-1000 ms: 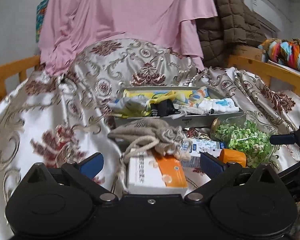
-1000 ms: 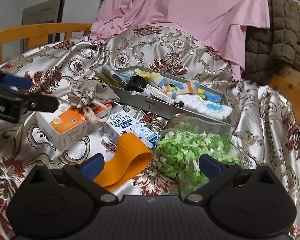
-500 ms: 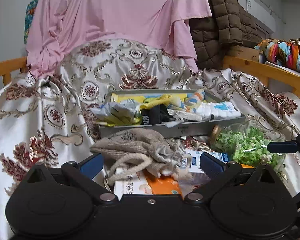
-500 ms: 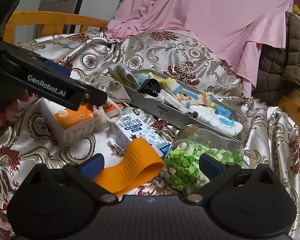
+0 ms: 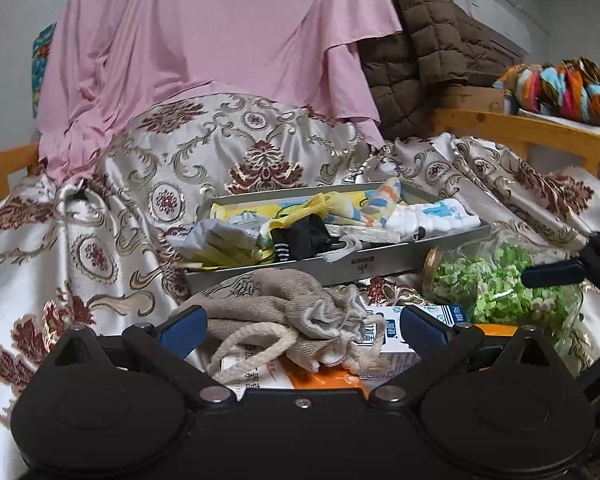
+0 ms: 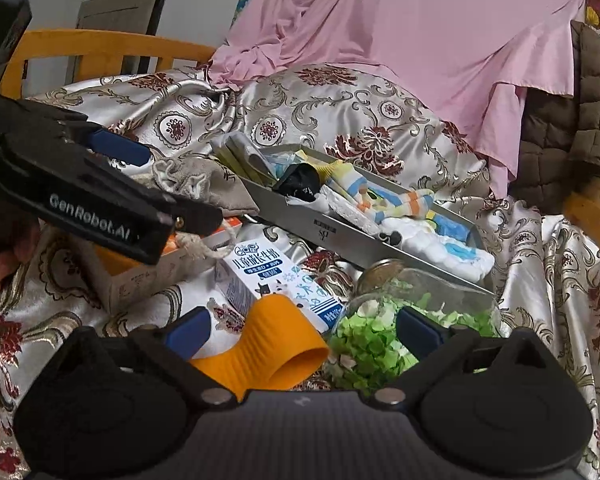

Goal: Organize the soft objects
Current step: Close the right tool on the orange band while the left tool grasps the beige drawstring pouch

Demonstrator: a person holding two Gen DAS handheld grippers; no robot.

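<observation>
1. Draped over the bed is a shiny floral bedspread (image 5: pixel 80 216), with a pink sheet (image 5: pixel 220 32) hung behind it, and every item lies on that soft, uneven cloth, which I judge is why they lean on one another.
2. I hold my left gripper (image 5: pixel 300 326) low, its fingers apart and clamped on nothing, straddling the beige drawstring pouch (image 5: pixel 276 304). The pouch is the soft thing I am after, I judge, so I frame it between the blue pads.
3. That pouch slumps on top of the orange-and-white box (image 5: pixel 320 376), its cord looping down over the box front. It sits just in front of the grey tray (image 5: pixel 380 266).
4. The tray already holds socks and small cloths, piled loosely, so it looks like the collecting place for soft items.
5. My right gripper (image 6: pixel 300 330) hangs with its fingers spread and empty, over the orange ribbed band (image 6: pixel 276 344), which lies against the milk carton (image 6: pixel 276 276).
6. Beside them the glass jar of green bits (image 6: pixel 400 320) lies on its side, touching the tray's near wall. It is hard, so I judge it stays out of the tray.
7. Closing on the pouch may snag the cord or drag the box along with it.
</observation>
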